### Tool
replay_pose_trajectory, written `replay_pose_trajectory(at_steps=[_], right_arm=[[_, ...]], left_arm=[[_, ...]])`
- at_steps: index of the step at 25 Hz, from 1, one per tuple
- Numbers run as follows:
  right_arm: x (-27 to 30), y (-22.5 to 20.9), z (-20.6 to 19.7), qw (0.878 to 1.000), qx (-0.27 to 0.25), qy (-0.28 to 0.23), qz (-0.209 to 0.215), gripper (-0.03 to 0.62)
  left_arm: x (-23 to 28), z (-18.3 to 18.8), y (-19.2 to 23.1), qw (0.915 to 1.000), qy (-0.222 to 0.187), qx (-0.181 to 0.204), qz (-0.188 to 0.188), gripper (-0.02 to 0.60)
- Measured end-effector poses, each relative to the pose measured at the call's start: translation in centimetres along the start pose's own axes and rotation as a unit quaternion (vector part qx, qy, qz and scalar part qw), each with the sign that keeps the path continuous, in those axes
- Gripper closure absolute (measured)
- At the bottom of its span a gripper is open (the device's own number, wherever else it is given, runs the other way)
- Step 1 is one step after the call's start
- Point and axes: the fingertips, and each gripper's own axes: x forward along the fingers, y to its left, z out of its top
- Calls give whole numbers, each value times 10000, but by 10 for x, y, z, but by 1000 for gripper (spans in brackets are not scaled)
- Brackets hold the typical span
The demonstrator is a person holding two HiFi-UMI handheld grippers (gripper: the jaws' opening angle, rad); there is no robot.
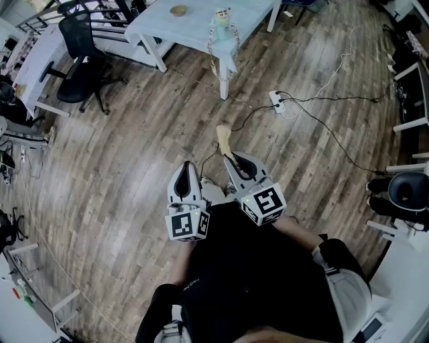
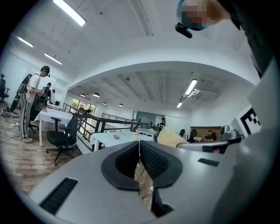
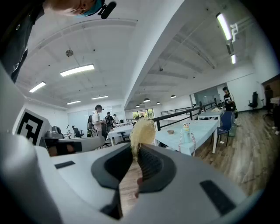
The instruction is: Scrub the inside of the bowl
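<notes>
Head view: we are standing on the wood floor, well apart from the table [image 1: 154,30], so we judge that scrubbing is not yet under way and we are only carrying the tool toward the work; the bowl [image 1: 179,11] is sitting upright on the tabletop, left of a small bottle [image 1: 222,23]; the right gripper [image 1: 234,166] is pinching a pale scrubber [image 1: 224,139], whose long axis is running on from the jaws, its free end pointing away from us toward the table; the left gripper [image 1: 186,169] is riding just beside it.

Left gripper view: the left gripper [image 2: 139,151] is showing its jaws pressed together with nothing between them; the bowl [image 2: 116,137] is lying far ahead on the table's near end.

Right gripper view: the right gripper [image 3: 133,155] is clamping the scrubber [image 3: 141,133] at its lower end, the tuft rising past the tips; the bowl [image 3: 170,131] is showing beyond, to its right.

Next, we think, we are needing to close the gap, spread the left jaws to steady the rim, and tip the scrubber downward into the bowl.
</notes>
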Motion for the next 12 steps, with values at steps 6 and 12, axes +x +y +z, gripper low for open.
replay_pose_trajectory(at_steps=[6,12], right_arm=[[-5,-12,3,10000,47,-34,-54,553],[-3,-16,5,10000,82,-31,-3,553]], left_arm=[[9,2,-14,9999,-13,66,-95,566],[13,1,-19,10000,45,27,-75,566]])
